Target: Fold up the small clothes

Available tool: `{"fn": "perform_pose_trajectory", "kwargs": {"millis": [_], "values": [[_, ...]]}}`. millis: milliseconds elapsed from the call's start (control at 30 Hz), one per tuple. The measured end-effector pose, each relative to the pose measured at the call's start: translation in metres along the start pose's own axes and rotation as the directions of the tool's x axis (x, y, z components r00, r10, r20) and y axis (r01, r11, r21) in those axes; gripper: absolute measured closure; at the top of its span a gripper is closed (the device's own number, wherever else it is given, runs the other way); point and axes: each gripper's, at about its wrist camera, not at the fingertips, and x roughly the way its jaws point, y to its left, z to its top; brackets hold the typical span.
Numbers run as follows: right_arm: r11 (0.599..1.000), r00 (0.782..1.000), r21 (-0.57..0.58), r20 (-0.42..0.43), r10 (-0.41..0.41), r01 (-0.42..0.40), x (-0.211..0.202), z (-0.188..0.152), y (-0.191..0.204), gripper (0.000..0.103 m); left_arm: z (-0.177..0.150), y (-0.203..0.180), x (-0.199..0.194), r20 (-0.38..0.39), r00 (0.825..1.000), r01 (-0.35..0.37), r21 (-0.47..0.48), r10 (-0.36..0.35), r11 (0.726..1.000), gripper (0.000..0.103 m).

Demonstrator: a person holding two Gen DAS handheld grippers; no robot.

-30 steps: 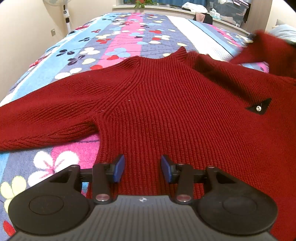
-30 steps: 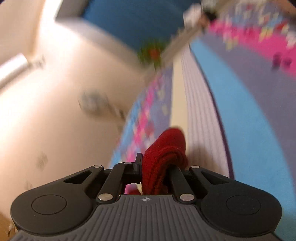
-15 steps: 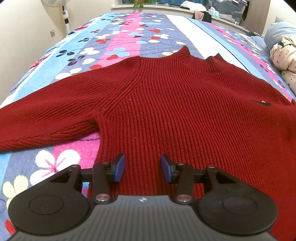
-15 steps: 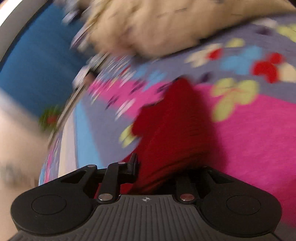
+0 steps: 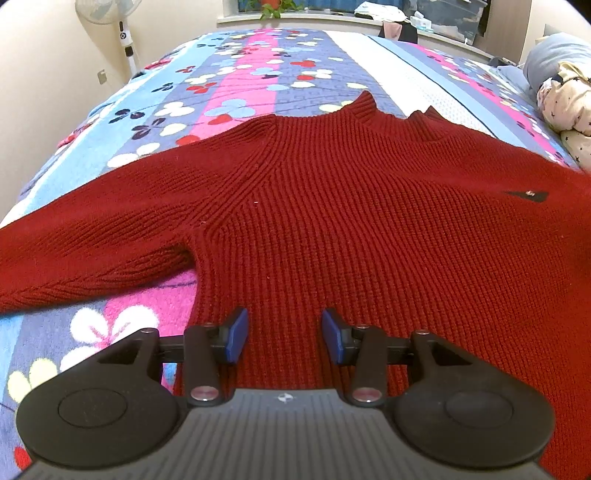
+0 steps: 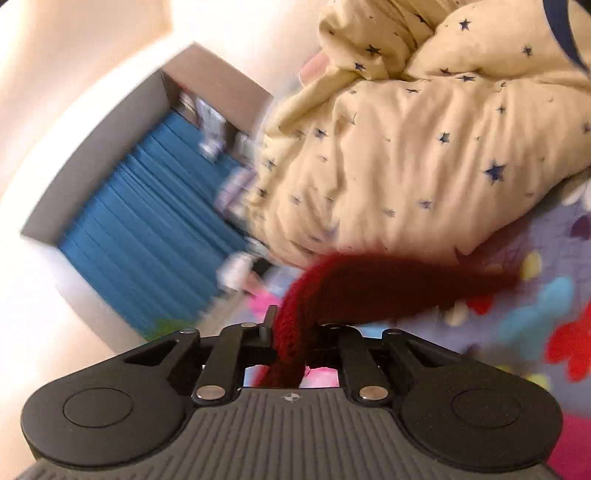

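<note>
Now that the right sleeve has been drawn outward, the red sweater (image 5: pixel 332 221) lies flat on the bed (image 5: pixel 251 66); the right gripper (image 6: pixel 291 332) is closing on its cuff (image 6: pixel 295 317), while the left gripper (image 5: pixel 282 332) hovers spread above the hem, ready for folding.

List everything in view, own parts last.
sweater: one, dark red, spread flat on the bed
bedspread: one, blue, purple and pink with flowers, under the sweater
duvet: one, cream with dark stars, bunched on the bed
fan: one, white, by the wall
curtain: one, blue, at the window
left gripper: one, black with blue pads, open over the sweater's hem
right gripper: one, black, jaws closing on a sweater sleeve
</note>
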Motion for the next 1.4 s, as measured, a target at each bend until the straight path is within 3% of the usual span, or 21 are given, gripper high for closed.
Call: {"fn": "perform_pose_trajectory", "kwargs": {"millis": [33, 100, 167, 267, 300, 400, 467, 533, 600, 667, 733, 767, 800, 867, 933, 967, 1000, 1100, 1167, 1300, 1400], "values": [[0.993, 0.993, 0.023, -0.017, -0.115, 0.115, 0.004, -0.003, -0.011, 0.085, 0.000, 0.000, 0.000, 0.000, 1.000, 0.001, -0.001, -0.001, 1.000, 0.054], [0.948, 0.953, 0.104, -0.020, -0.302, 0.302, 0.005, -0.010, -0.035, 0.082, 0.000, 0.001, -0.001, -0.002, 1.000, 0.003, -0.004, -0.003, 1.000, 0.054], [0.915, 0.924, 0.133, -0.064, -0.377, 0.382, 0.003, -0.012, -0.055, 0.083, 0.000, 0.001, -0.001, -0.003, 1.000, 0.004, -0.006, -0.004, 1.000, 0.054], [0.931, 0.939, 0.126, -0.074, -0.336, 0.343, 0.006, -0.007, -0.060, 0.083, 0.001, 0.002, -0.001, -0.004, 1.000, 0.004, -0.006, -0.004, 1.000, 0.054], [0.940, 0.945, 0.103, -0.067, -0.319, 0.325, 0.008, -0.004, -0.058, 0.088, 0.001, 0.002, -0.001, -0.003, 1.000, 0.004, -0.006, -0.004, 1.000, 0.054], [0.978, 0.977, 0.067, 0.061, -0.202, 0.198, -0.002, 0.009, -0.051, 0.091, 0.001, 0.002, -0.002, -0.003, 1.000, 0.007, -0.011, -0.007, 1.000, 0.054], [0.985, 0.977, -0.001, 0.127, -0.170, 0.172, -0.008, 0.013, -0.039, 0.091, 0.002, 0.004, -0.002, -0.005, 1.000, 0.014, -0.021, -0.014, 1.000, 0.054], [0.953, 0.951, -0.011, 0.058, -0.303, 0.304, 0.002, 0.008, -0.044, 0.089, 0.004, 0.008, -0.005, -0.005, 0.999, 0.032, -0.045, -0.032, 0.998, 0.054], [0.890, 0.890, -0.039, -0.018, -0.455, 0.454, 0.008, -0.005, -0.054, 0.084, 0.006, 0.013, -0.010, 0.001, 0.998, 0.063, -0.081, -0.063, 0.995, 0.054], [0.867, 0.869, -0.063, 0.011, -0.496, 0.495, 0.004, -0.008, -0.045, 0.082, 0.008, 0.016, -0.019, 0.019, 0.995, 0.100, -0.107, -0.099, 0.989, 0.054], [0.835, 0.843, -0.116, 0.096, -0.529, 0.537, -0.010, -0.006, -0.020, 0.082, 0.009, 0.019, -0.030, 0.050, 0.989, 0.142, -0.122, -0.136, 0.982, 0.054], [0.835, 0.845, -0.138, 0.136, -0.517, 0.533, -0.019, -0.004, -0.007, 0.078, 0.009, 0.019, -0.034, 0.059, 0.987, 0.158, -0.126, -0.151, 0.979, 0.054], [0.844, 0.857, -0.160, 0.163, -0.490, 0.513, -0.028, -0.004, 0.004, 0.072, 0.007, 0.021, -0.037, 0.062, 0.984, 0.172, -0.131, -0.165, 0.976, 0.054], [0.878, 0.903, -0.215, 0.144, -0.405, 0.428, -0.053, -0.010, 0.030, 0.070, 0.001, 0.024, -0.037, 0.041, 0.980, 0.198, -0.139, -0.194, 0.970, 0.054], [0.921, 0.962, -0.286, 0.007, -0.273, 0.263, -0.075, -0.025, 0.054, 0.070, -0.009, 0.025, -0.025, -0.041, 0.977, 0.203, -0.137, -0.210, 0.970, 0.053], [0.933, 0.974, -0.312, -0.078, -0.213, 0.179, -0.084, -0.035, 0.062, 0.069, -0.015, 0.026, -0.020, -0.077, 0.975, 0.198, -0.126, -0.209, 0.972, 0.054], [0.941, 0.970, -0.330, -0.190, -0.149, 0.080, -0.095, -0.046, 0.070, 0.069, -0.020, 0.028, -0.025, -0.065, 0.977, 0.197, -0.107, -0.205, 0.975, 0.054], [0.927, 0.911, -0.357, -0.409, -0.045, -0.114, -0.127, -0.076, 0.080, 0.069, -0.029, 0.041, -0.050, -0.085, 0.967, 0.225, -0.165, -0.241, 0.960, 0.053], [0.891, 0.891, -0.439, -0.442, -0.103, -0.114, -0.152, -0.094, 0.083, 0.069, -0.045, 0.056, -0.068, -0.108, 0.959, 0.233, -0.216, -0.260, 0.948, 0.053], [0.878, 0.798, -0.452, -0.582, -0.154, -0.161, -0.175, -0.114, 0.076, 0.067, -0.087, 0.079, -0.102, -0.140, 0.960, 0.201, -0.250, -0.241, 0.947, 0.054], [0.812, 0.764, -0.555, -0.599, -0.241, -0.179, -0.191, -0.123, 0.068, 0.061, -0.116, 0.094, -0.126, -0.142, 0.962, 0.194, -0.256, -0.235, 0.947, 0.054]]}}
